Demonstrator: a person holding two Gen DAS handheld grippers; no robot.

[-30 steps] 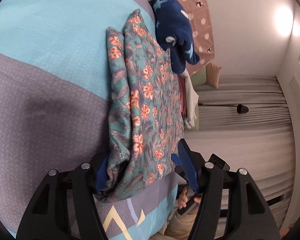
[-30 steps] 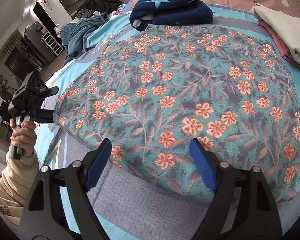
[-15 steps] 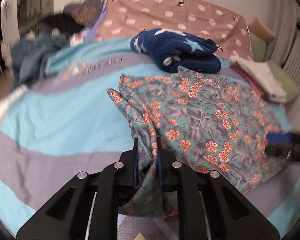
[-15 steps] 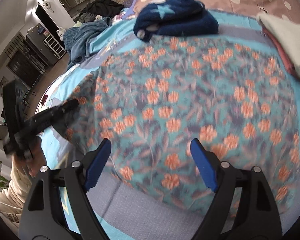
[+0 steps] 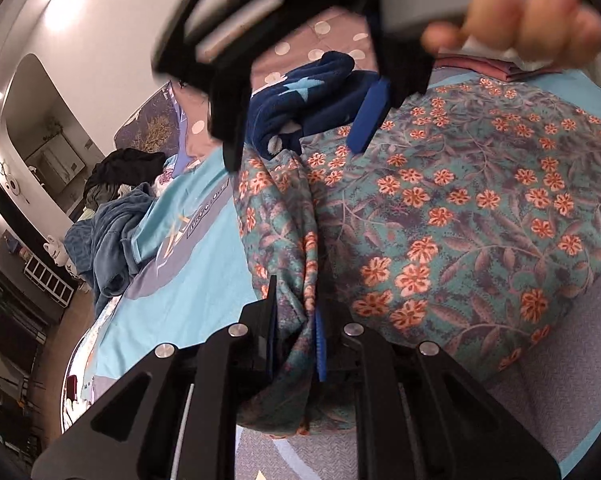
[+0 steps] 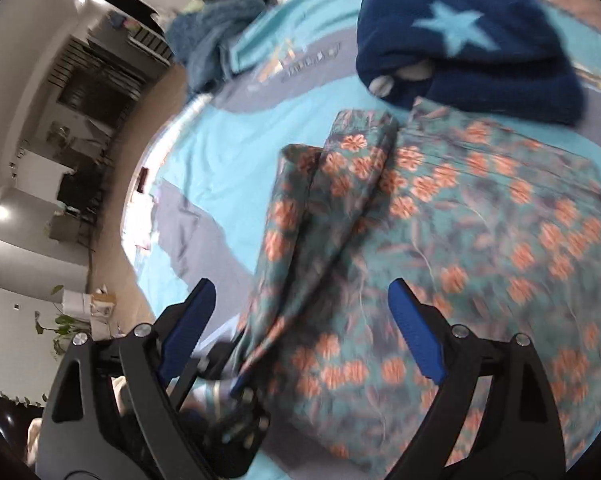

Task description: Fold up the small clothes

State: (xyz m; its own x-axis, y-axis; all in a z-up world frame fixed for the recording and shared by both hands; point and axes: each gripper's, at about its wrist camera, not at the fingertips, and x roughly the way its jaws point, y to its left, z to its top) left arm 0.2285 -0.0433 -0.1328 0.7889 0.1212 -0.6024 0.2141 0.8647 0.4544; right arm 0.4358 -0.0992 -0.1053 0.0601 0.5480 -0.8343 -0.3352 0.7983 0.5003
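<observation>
Teal floral cloth, thin and limp, is what the floral garment is looking like: it is draping and creasing under its own weight, so I judge it light, soft and unlikely to slip once pinched, though it will sag wherever it is not held. It is lying spread on the bed, its far edge touching the navy star fleece.

The left gripper is pinching the garment's near-left corner, its jaws pressed together on a gathered ridge of fabric that is running away toward the fleece (the bunching suggests several layers are caught). The right gripper is hovering over the same side of the garment, its jaws spread wide and having just been opening, with nothing pressed between them though cloth is lying below.

A good second hold would be the corner nearest the fleece, on that same lifted edge. Open bedspread is lying on the garment's left for swinging. The fleece is crowding the far edge, and a pink and white folded pile is sitting beyond the far-right corner.
</observation>
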